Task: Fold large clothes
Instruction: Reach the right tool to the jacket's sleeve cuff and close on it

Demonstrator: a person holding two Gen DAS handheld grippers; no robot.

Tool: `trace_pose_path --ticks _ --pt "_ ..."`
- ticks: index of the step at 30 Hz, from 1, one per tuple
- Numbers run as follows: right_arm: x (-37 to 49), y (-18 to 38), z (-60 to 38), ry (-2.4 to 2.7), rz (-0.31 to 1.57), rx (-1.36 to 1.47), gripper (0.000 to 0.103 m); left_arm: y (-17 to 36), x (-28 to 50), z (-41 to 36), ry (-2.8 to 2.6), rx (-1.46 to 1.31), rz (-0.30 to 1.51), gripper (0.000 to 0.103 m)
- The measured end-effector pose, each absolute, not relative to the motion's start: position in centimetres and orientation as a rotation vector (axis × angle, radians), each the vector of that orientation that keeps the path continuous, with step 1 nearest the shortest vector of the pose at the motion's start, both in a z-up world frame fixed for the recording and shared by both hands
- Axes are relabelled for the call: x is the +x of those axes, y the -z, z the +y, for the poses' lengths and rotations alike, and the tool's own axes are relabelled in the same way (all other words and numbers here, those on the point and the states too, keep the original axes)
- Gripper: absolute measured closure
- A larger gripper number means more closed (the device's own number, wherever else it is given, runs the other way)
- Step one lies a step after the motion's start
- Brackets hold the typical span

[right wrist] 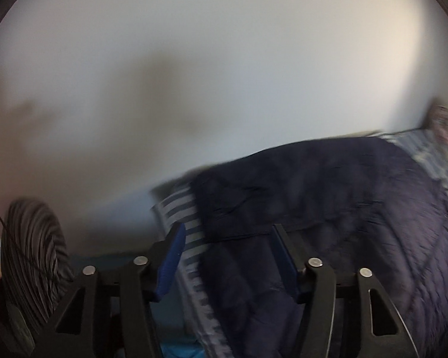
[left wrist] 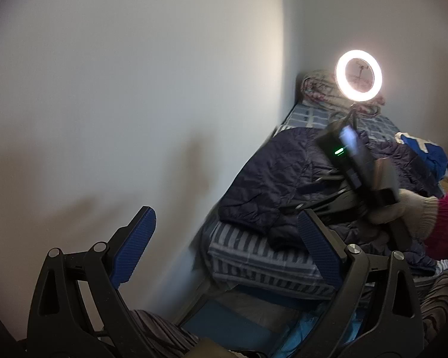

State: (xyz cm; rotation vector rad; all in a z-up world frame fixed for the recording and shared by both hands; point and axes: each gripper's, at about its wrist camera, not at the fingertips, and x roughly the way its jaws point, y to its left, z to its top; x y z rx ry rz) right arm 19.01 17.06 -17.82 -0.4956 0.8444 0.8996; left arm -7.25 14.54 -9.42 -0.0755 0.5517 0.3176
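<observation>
Right wrist view: the right gripper (right wrist: pixel 227 256) has its two blue pads partly apart, in the lower middle of the frame. The picture is blurred, so I cannot tell whether cloth is pinched; the right pad (right wrist: pixel 285 258) lies against the dark jacket (right wrist: pixel 328 197), the left pad (right wrist: pixel 171 264) stands over the striped bedsheet (right wrist: pixel 179 208) beside the jacket's edge. The jacket, a navy quilted one, fills the lower right, spread flat on the bed.

In the left wrist view the left gripper (left wrist: pixel 227 250) is wide open and holds nothing; its right pad (left wrist: pixel 316 247) is in front of the jacket's near corner. The gloved hand (left wrist: pixel 403 208) with the other gripper is at the right, above the jacket. A ring light (left wrist: pixel 359 79) shines in the upper right.

To do this well, I think each gripper should take one corner of the near hem, with the pads going fully over the thick edge before closing, so that the padded layers do not slip out. Both should lift together.
</observation>
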Motion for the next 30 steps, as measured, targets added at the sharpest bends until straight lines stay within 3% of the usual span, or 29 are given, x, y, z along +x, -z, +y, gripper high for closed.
trace_pose_path --ticks 7,15,17,21,23,26,30 --pt "20.1 25.0 23.0 -0.967 0.951 -0.654 0.061 10.6 -6.9 15.1 -0.321 -0.082 0.581 0.005" --pt "22.1 30.0 26.2 -0.949 1.011 -0.744 0.061 11.4 -5.7 15.4 -0.313 -0.079 0.596 0.005" --pt "22.4 30.8 26.5 -0.942 1.021 -0.762 0.066 11.4 -5.4 15.4 -0.308 -0.078 0.597 0.005" --pt "22.9 31.5 26.6 -0.943 1.032 -0.761 0.077 11.5 -5.0 15.3 -0.301 -0.072 0.598 0.005" --pt "23.5 31.7 26.7 -0.944 1.037 -0.748 0.093 11.6 -4.5 15.3 -0.299 -0.071 0.6 0.005" --pt "24.9 31.1 26.0 -0.964 1.073 -0.641 0.1 11.7 -4.3 15.3 -0.295 -0.071 0.597 0.005" --pt "26.6 28.3 23.5 -0.981 1.068 -0.484 0.101 11.9 -3.8 15.2 -0.29 -0.061 0.596 0.005"
